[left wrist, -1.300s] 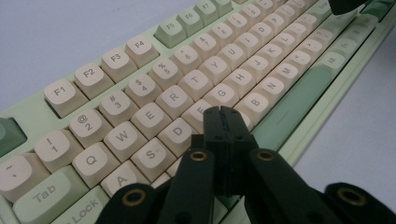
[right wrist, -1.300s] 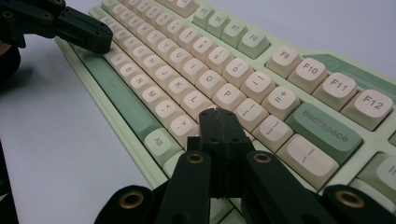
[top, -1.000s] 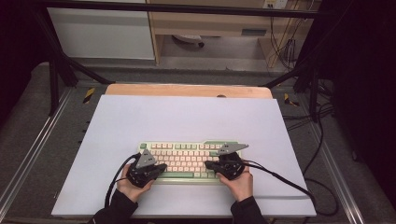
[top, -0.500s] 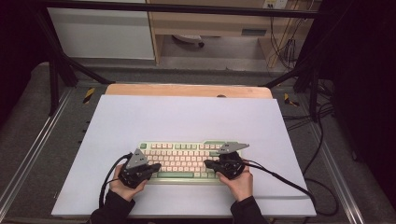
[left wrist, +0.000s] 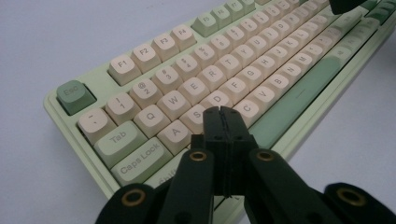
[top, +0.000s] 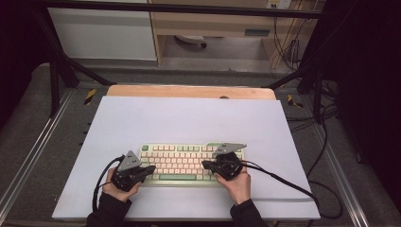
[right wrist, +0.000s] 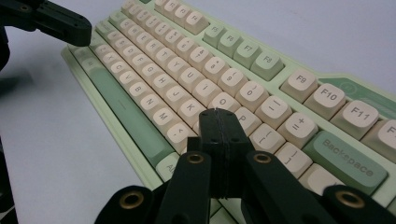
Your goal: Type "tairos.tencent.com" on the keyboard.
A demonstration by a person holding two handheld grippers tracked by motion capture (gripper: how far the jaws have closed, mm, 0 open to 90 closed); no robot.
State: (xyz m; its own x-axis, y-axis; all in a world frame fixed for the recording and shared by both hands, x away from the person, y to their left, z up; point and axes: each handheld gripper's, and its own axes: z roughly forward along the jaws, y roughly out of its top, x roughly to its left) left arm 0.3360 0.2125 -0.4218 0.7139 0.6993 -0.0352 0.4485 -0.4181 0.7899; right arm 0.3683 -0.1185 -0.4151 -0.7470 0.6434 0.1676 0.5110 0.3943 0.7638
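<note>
A pale green keyboard (top: 189, 163) with cream keys lies on the white table sheet (top: 189, 118), near its front edge. My left gripper (top: 152, 168) is shut and empty at the keyboard's left end. In the left gripper view the joined tips (left wrist: 221, 113) hover over the keyboard (left wrist: 224, 70) at the A, S and D keys. My right gripper (top: 205, 164) is also shut and empty, over the keyboard's right half. In the right gripper view its tips (right wrist: 219, 114) sit above the keyboard (right wrist: 187, 60) near the L and P keys; touch cannot be told.
A wooden board edge (top: 189, 91) shows behind the white sheet. Black cables (top: 293, 182) trail off to the right from the right gripper. Metal frame rails (top: 28, 156) run along both sides of the table. A cabinet (top: 101, 33) stands at the back.
The left hand and its gripper have shifted a little to the left along the keyboard's front, and its grey plate now faces up. The right hand has stayed put.
</note>
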